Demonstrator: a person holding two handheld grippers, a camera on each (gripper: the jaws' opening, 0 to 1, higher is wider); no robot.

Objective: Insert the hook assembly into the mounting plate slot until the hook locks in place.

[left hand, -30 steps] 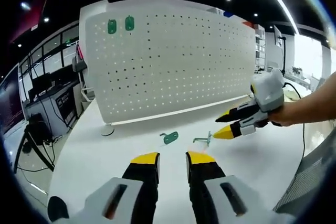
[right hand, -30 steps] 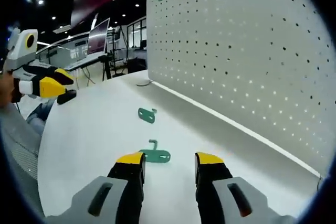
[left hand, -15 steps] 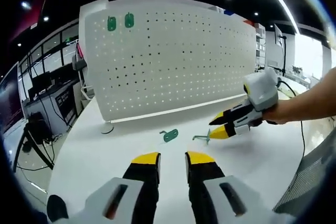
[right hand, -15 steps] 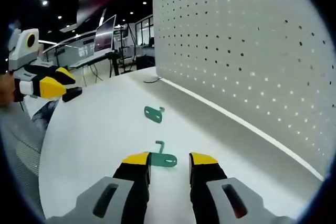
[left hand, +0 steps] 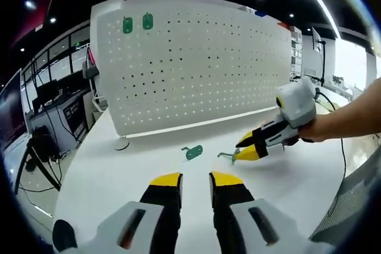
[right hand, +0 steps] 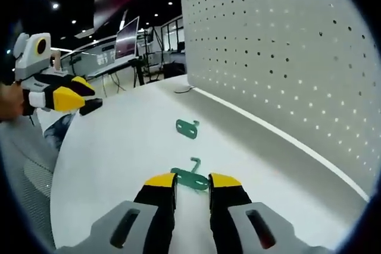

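1. R gripper (right hand: 191, 184) is down on the table (right hand: 113, 153), jaws nearly together round the near green hook piece (right hand: 190, 178). Looks pinched on its flat tab, but contact isn't clear, so can't tell if it's gripped yet.
2. From the left gripper view the same R gripper (left hand: 247, 147) sits low at the right, tips at that hook piece (left hand: 227, 156), a person's hand behind it.
3. 2nd green piece (right hand: 187, 128) lies flat further out, apart from the first, nearer the pegboard (right hand: 286, 57). Also seen in the left view (left hand: 192, 152), mid-table.
4. L gripper (left hand: 195, 181) hovers over the near table w/ jaws slightly apart, nothing between them. In the right view it's (right hand: 83, 96) well off to the left, away from both pieces.
5. Two more green plates (left hand: 137, 24) hang high on the pegboard, far left corner.
6. Progress, as I read it: early. Pickup of the hook piece is under way at best; no insertion, no lock. Left to do: secure and lift the piece, line it up w/ the slot, push till it locks.
7. Which plate takes the hook: can't tell.
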